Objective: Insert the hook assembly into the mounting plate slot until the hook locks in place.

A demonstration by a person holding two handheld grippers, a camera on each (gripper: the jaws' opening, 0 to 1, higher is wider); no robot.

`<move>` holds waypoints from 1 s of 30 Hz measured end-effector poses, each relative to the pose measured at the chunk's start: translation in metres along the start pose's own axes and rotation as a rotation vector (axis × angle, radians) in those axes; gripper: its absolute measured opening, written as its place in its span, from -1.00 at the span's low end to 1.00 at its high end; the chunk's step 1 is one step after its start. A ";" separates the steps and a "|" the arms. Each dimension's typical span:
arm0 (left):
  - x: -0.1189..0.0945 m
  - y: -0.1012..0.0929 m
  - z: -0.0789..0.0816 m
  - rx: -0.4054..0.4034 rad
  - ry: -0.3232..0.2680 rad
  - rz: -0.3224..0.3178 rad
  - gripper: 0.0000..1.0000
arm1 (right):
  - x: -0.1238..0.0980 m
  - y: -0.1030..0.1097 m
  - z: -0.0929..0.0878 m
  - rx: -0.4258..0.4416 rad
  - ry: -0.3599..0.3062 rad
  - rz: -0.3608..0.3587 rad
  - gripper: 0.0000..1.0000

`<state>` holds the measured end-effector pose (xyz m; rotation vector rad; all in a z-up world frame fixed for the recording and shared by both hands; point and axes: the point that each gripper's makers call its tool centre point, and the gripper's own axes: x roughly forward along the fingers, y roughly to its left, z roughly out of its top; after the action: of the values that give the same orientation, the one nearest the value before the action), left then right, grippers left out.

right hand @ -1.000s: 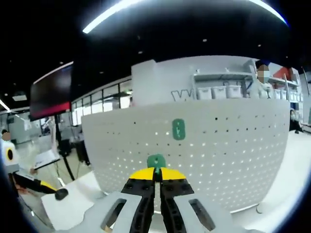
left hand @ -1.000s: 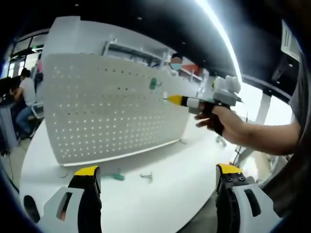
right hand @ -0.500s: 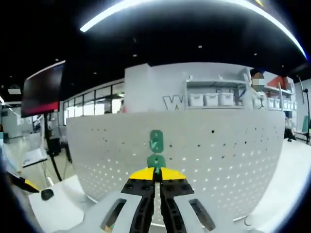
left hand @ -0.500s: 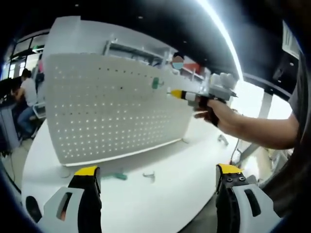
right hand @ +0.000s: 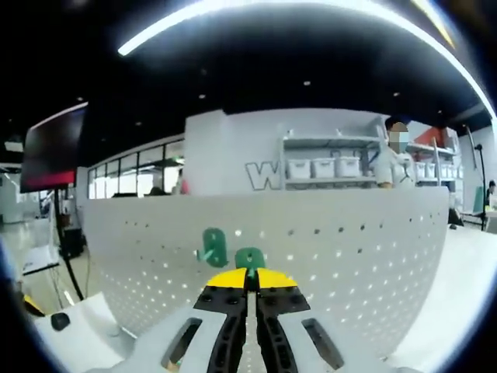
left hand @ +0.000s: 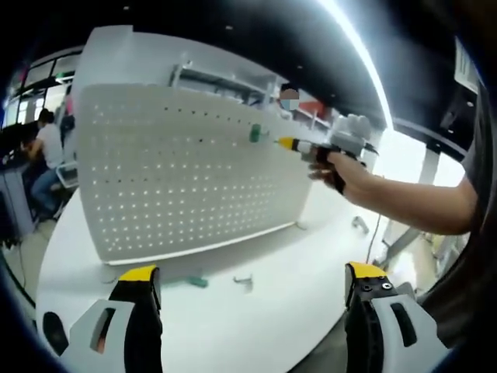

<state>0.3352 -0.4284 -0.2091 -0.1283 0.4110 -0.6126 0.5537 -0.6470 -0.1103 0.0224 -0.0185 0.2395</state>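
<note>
Two hooks: green; one (right hand: 250, 259) is pinched in the right gripper (right hand: 249, 281), one (right hand: 213, 247) is mounted on the pegboard (right hand: 342, 256).
Left gripper (left hand: 252, 281): held spread, nothing grasped.

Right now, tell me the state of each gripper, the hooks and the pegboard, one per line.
Left gripper: open, empty, held low over the white table.
Right gripper: shut on green hook, up near the pegboard.
Mounted green hook: hanging on the pegboard.
Pegboard: standing upright on the table.
Spare green hook: lying loose on the table.
Metal hook: lying loose on the table.
</note>
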 end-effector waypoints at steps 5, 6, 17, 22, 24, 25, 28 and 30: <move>0.000 0.001 0.000 -0.002 0.001 0.005 1.00 | 0.004 -0.006 0.006 0.007 -0.022 -0.022 -1.00; 0.000 0.001 0.000 -0.002 0.002 0.005 1.00 | 0.005 -0.007 0.007 0.009 -0.025 -0.024 -1.00; 0.002 0.000 0.000 -0.009 0.003 -0.003 1.00 | 0.012 -0.012 0.020 0.015 -0.072 -0.045 -1.00; 0.002 0.002 0.001 -0.009 0.001 -0.001 1.00 | 0.015 -0.011 0.018 0.009 -0.073 -0.048 -1.00; 0.002 0.002 0.001 -0.011 0.001 0.001 1.00 | 0.015 -0.012 0.017 0.015 -0.074 -0.051 -1.00; 0.001 0.003 0.000 -0.012 0.002 0.002 1.00 | 0.016 -0.012 0.017 0.021 -0.075 -0.049 -1.00; 0.001 0.004 -0.001 -0.013 0.004 0.006 1.00 | 0.017 -0.012 0.015 0.022 -0.081 -0.050 -1.00; 0.001 0.005 -0.001 -0.016 0.006 0.007 1.00 | 0.018 -0.011 0.014 0.024 -0.081 -0.051 -1.00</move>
<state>0.3379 -0.4249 -0.2115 -0.1402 0.4220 -0.6025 0.5736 -0.6541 -0.0963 0.0562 -0.0953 0.1877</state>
